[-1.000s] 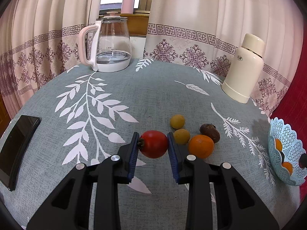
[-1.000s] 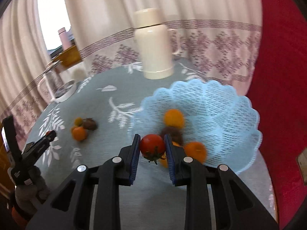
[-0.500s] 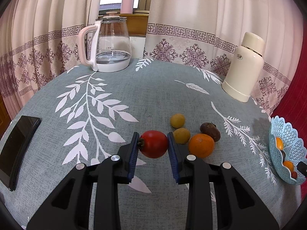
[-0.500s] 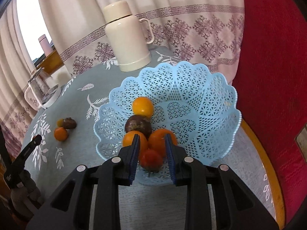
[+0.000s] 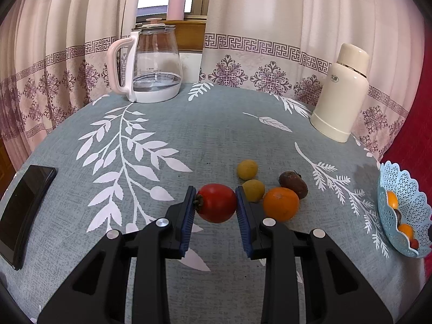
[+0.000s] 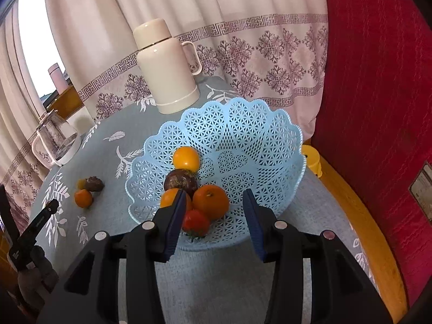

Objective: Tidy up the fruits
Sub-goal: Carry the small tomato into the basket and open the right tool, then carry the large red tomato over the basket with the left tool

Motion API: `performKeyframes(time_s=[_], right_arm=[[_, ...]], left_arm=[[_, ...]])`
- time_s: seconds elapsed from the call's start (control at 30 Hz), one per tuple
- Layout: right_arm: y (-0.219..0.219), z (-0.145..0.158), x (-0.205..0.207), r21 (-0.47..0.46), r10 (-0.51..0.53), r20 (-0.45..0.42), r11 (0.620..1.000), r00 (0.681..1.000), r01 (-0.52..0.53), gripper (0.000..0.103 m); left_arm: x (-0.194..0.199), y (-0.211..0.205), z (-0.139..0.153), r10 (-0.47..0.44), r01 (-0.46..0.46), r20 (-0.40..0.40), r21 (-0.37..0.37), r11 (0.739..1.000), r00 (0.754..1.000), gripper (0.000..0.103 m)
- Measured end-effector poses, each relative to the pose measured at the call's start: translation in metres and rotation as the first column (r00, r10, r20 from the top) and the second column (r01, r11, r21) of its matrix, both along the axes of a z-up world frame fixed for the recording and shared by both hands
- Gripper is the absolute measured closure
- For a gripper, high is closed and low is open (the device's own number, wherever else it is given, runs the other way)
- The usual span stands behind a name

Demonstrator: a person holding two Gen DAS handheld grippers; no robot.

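Fruits are sitting in two spots rn: five in the blue basket (image 6: pixel 270 145) and five more on the tablecloth (image 5: pixel 216 124).

Hard to see stuff first. From the left cam the basket is getting cut off at the right edge, so only bits of fruit are peeking out. From the right cam one orange (image 6: pixel 172 198) is hiding partly behind your left-side finger, and the yellow thing (image 6: pixel 311 158) behind the basket rim is too covered to ID.

Tongs: your left gripper (image 5: pixel 216 203) is clamping the big tomato (image 5: pixel 216 202), both pads pressing on it, right by the small yellowish fruit (image 5: pixel 253 189) and orange (image 5: pixel 281 203).

Your right gripper (image 6: pixel 213 216) is opening, pads apart w/ nothing pinched. The small tomato (image 6: pixel 195 222) is lying loose in the basket just beside the left pad, touching another orange (image 6: pixel 210 202).
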State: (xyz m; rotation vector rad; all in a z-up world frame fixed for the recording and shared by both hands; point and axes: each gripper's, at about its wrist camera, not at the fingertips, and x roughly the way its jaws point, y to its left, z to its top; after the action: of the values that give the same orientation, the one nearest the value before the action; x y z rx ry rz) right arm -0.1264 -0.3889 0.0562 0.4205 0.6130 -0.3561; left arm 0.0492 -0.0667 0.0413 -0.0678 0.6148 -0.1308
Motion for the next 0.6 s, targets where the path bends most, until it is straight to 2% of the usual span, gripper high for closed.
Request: performKeyframes(time_s=[0.1, 0.27, 0.4, 0.6], right_arm=[[0.001, 0.003, -0.008, -0.026, -0.01, 0.02, 1.0, 1.0, 0.011, 0.051], [0.003, 0.008, -0.02, -0.074, -0.02, 0.036, 0.997, 0.999, 0.023, 0.049], [-0.002, 0.007, -0.027, -0.07, -0.033, 0.047, 0.997, 0.998, 0.036, 0.045], [-0.011, 0.007, -0.032, -0.07, -0.044, 0.062, 0.996, 0.997, 0.048, 0.045]], left_arm=[[0.0, 0.0, 0.0, -0.001, 0.001, -0.001, 0.002, 1.0, 1.0, 0.073], [-0.002, -0.004, 0.002, -0.014, 0.014, -0.003, 0.014, 1.0, 1.0, 0.073], [-0.007, -0.01, 0.006, -0.034, 0.034, -0.003, 0.026, 0.999, 0.999, 0.073], [-0.021, -0.032, 0.019, -0.088, 0.088, 0.019, 0.042, 0.995, 0.996, 0.073]])
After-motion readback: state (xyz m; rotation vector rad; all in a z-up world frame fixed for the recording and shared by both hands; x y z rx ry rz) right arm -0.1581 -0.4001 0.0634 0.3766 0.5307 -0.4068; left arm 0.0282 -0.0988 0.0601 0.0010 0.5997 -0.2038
